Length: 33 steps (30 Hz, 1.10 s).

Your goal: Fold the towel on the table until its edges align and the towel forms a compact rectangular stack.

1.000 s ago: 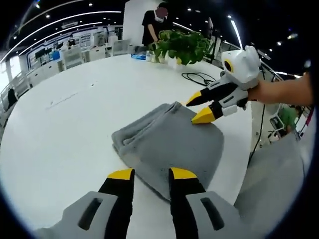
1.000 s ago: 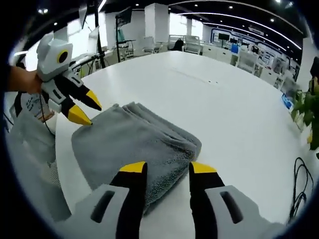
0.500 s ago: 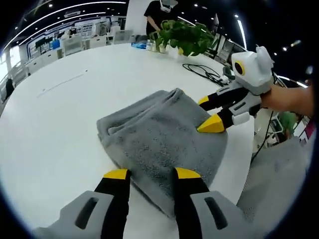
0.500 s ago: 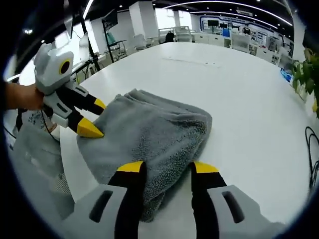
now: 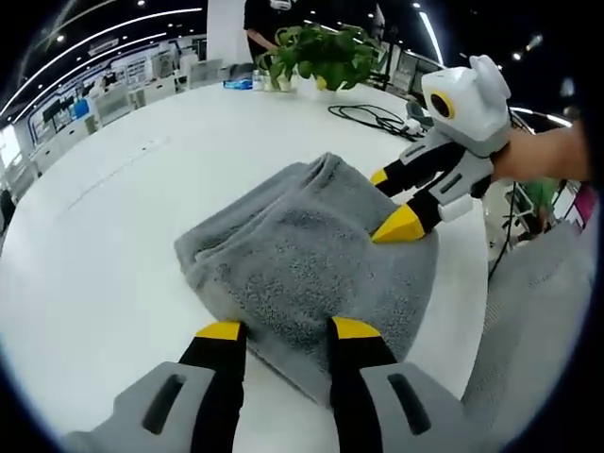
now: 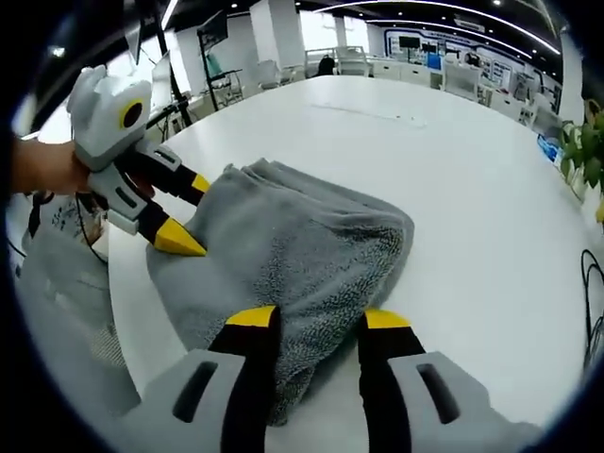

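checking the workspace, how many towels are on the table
1: a folded grey towel lies on the white table, between the left claw and the right claw.

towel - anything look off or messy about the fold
Slightly. The grey towel is folded on the white table, but its stacked layers fan out unevenly along one side and the outline looks rounded, not yet squarely rectangular.

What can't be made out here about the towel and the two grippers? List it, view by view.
- Left gripper view: the towel's near edge is hidden behind the left gripper; whether its jaws touch the cloth cannot be told.
- Left gripper view: the right gripper's upper jaw tip is partly hidden by a towel fold.
- Right gripper view: the towel's near corner lies behind the right gripper.
- Both views: whether the folded layers' edges line up underneath is hidden by the top layer.
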{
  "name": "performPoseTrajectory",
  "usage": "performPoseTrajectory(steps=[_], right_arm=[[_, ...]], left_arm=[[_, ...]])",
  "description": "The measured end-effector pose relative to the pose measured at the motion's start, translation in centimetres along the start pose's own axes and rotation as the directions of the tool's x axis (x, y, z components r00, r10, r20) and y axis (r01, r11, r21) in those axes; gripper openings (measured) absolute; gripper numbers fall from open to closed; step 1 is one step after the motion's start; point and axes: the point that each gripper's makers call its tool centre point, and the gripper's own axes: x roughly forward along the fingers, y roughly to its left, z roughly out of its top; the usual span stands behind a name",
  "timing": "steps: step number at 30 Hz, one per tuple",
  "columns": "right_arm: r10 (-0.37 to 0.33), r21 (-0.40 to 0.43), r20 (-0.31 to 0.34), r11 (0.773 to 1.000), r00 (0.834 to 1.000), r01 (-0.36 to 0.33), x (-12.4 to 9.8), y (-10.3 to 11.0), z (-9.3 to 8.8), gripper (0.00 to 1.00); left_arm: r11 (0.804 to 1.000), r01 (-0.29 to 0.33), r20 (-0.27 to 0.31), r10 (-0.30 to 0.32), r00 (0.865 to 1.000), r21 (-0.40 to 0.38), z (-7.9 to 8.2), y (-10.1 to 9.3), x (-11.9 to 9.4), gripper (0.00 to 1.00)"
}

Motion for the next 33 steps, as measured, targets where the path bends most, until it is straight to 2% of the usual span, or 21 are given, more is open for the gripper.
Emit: performPoseTrajectory(steps=[4, 6, 12, 22, 28, 33], right_arm=[[-0.017, -0.049, -0.019, 0.999, 1.000, 0.016, 0.8, -0.6, 1.0, 0.32], [-0.025, -0.087, -0.031, 0.996, 0.999, 0.022, 1.3, -0.8, 1.6, 0.31], [-0.052, -0.133, -0.051, 0.990, 0.997, 0.045, 2.7, -1.6, 3.4, 0.29], [-0.062, -0.104, -0.052, 0.993, 0.997, 0.056, 4.7, -3.4, 5.5, 0.29], [-0.062, -0.101, -0.050, 0.993, 0.997, 0.057, 5.8, -4.5, 6.9, 0.29], [-0.074, -0.108, -0.061, 0.992, 0.995, 0.067, 6.6, -5.4, 8.1, 0.29]], left_arm=[[1.000, -0.006, -0.020, 0.006, 1.000, -0.021, 0.4, 0.9, 0.6, 0.33], [1.000, -0.014, -0.024, 0.013, 1.000, -0.017, 0.6, 1.4, 0.8, 0.32], [0.999, -0.040, -0.045, 0.041, 0.998, 0.015, 1.6, 3.6, 1.3, 0.32], [0.996, -0.043, -0.082, 0.049, 0.995, 0.082, 3.0, 6.6, 2.2, 0.30], [0.995, -0.041, -0.087, 0.049, 0.995, 0.087, 3.9, 8.2, 2.9, 0.30], [0.994, -0.063, -0.084, 0.071, 0.994, 0.092, 4.7, 9.2, 3.6, 0.26]])
